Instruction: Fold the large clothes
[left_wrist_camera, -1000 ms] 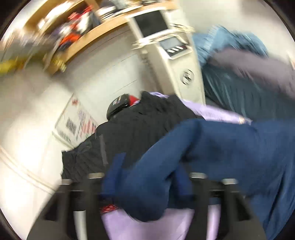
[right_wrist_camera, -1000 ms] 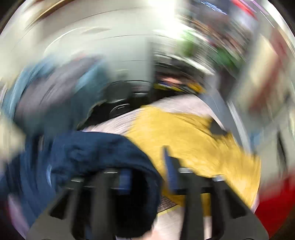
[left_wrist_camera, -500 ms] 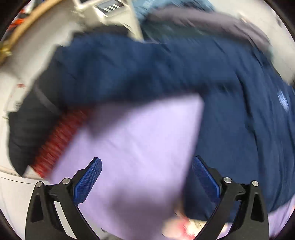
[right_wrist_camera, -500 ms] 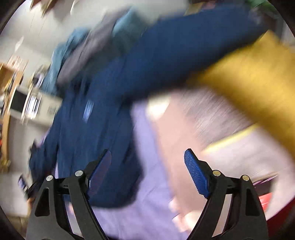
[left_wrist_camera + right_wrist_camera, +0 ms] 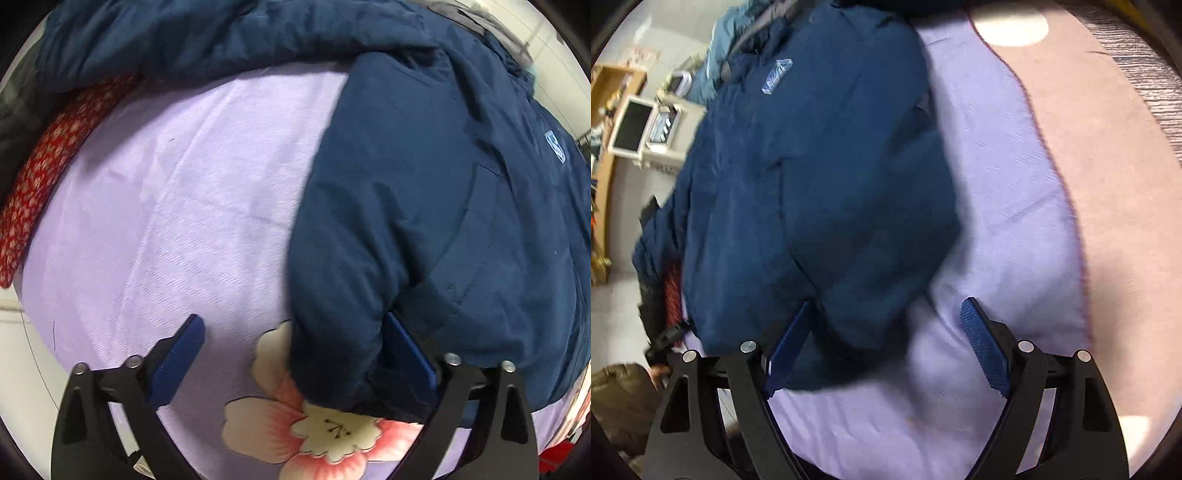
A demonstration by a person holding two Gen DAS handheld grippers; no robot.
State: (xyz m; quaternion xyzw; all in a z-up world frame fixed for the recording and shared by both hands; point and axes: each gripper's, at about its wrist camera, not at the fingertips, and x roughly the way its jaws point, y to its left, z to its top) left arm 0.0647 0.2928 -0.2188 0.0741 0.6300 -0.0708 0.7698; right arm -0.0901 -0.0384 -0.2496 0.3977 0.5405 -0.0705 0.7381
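A navy padded jacket (image 5: 424,184) lies spread on the lilac sheet (image 5: 177,203), its pale blue label (image 5: 554,146) facing up. My left gripper (image 5: 291,319) points down at the jacket's near corner. Its jaws are closing; the corner lies between them against the right finger, and the left pad (image 5: 177,358) stands clear over the sheet. In the right wrist view the jacket (image 5: 812,166) fills the left half. My right gripper (image 5: 886,303) is open, with the hem's other corner bulging between its fingers beside the left one.
A red patterned cloth (image 5: 40,166) lies at the sheet's left edge, and a flower print (image 5: 295,432) shows near the left gripper. A pink blanket (image 5: 1089,147) borders the sheet on the right. Pale blue and grey garments (image 5: 720,55), a monitor (image 5: 631,127) and a wooden shelf (image 5: 605,166) stand beyond.
A second ago both grippers held the jacket up in the air. They let go, the jacket dropped flat on the sheet, and both grippers sank down to its near hem.
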